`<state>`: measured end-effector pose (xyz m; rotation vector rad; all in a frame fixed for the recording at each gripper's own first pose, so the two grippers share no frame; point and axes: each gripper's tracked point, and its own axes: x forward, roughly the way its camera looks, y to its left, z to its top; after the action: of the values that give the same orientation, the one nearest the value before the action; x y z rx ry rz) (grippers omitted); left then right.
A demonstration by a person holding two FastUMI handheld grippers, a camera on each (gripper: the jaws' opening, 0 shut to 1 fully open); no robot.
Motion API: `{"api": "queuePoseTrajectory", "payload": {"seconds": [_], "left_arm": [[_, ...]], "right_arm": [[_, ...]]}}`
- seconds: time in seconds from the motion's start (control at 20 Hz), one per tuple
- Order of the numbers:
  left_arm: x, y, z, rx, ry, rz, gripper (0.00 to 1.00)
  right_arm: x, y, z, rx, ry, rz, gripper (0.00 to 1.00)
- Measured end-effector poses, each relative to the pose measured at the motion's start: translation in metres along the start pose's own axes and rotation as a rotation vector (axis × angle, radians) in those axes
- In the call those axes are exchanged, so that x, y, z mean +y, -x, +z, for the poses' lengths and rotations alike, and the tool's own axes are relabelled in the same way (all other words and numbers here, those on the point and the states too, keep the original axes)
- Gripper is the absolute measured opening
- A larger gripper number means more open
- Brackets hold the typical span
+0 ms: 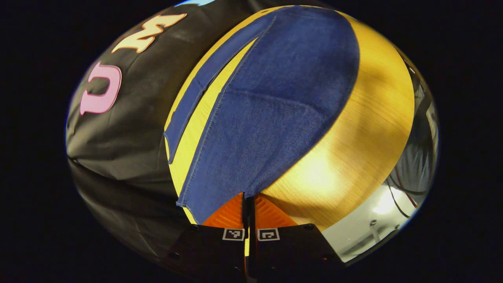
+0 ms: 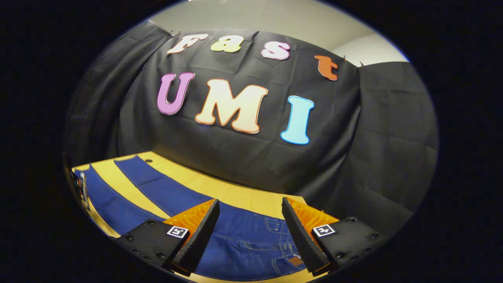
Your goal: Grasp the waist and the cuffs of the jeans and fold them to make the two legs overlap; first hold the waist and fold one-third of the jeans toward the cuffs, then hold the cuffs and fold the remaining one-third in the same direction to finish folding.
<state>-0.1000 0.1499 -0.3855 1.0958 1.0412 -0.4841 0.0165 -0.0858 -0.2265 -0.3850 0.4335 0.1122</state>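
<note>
Jeans [image 1: 271, 118] lie flat on the wooden table [image 1: 365, 133], legs apart with a strip of tabletop between them. Left hand-held gripper [image 1: 249, 204] – fingers pressed together, pinching a cuff edge at the near end. Right hand-held gripper [image 2: 248, 228] – fingers spread wide, hovering over the waist [image 2: 255, 243], not touching.

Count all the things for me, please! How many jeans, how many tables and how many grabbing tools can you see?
Jeans: 1
Table: 1
Tools: 2, the left tool closed on a jeans cuff, the right tool open above the waist
Total: 4
</note>
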Motion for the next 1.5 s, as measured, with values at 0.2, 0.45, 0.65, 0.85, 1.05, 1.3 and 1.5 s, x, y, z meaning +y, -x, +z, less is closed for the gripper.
{"api": "queuePoseTrajectory", "payload": {"seconds": [0.2, 0.45, 0.65, 0.85, 1.05, 1.3, 1.5], "left_arm": [[0.000, 0.001, 0.000, -0.001, -0.027, -0.047, 0.00], [0.000, 0.001, -0.002, -0.005, -0.052, -0.063, 0.00], [0.000, 0.003, -0.006, 0.028, -0.049, -0.060, 0.00], [0.002, 0.003, -0.008, 0.052, -0.082, -0.033, 0.00], [0.004, 0.003, -0.008, 0.059, -0.077, -0.012, 0.00], [0.007, 0.003, -0.008, 0.074, -0.077, 0.027, 0.00], [0.007, 0.004, -0.007, 0.083, -0.056, 0.051, 0.00]], "right_arm": [[-0.009, -0.004, -0.043, 0.123, 0.115, -0.031, 0.99], [0.020, 0.034, -0.100, 0.242, 0.497, 0.125, 0.99], [0.027, 0.078, -0.155, 0.295, 0.676, 0.257, 0.99], [0.020, 0.094, -0.200, 0.342, 0.860, 0.308, 0.99], [0.032, 0.106, -0.231, 0.366, 1.042, 0.427, 0.99], [0.031, 0.084, -0.247, 0.375, 1.092, 0.446, 0.92], [0.035, 0.052, -0.253, 0.359, 1.066, 0.405, 0.74]]}}
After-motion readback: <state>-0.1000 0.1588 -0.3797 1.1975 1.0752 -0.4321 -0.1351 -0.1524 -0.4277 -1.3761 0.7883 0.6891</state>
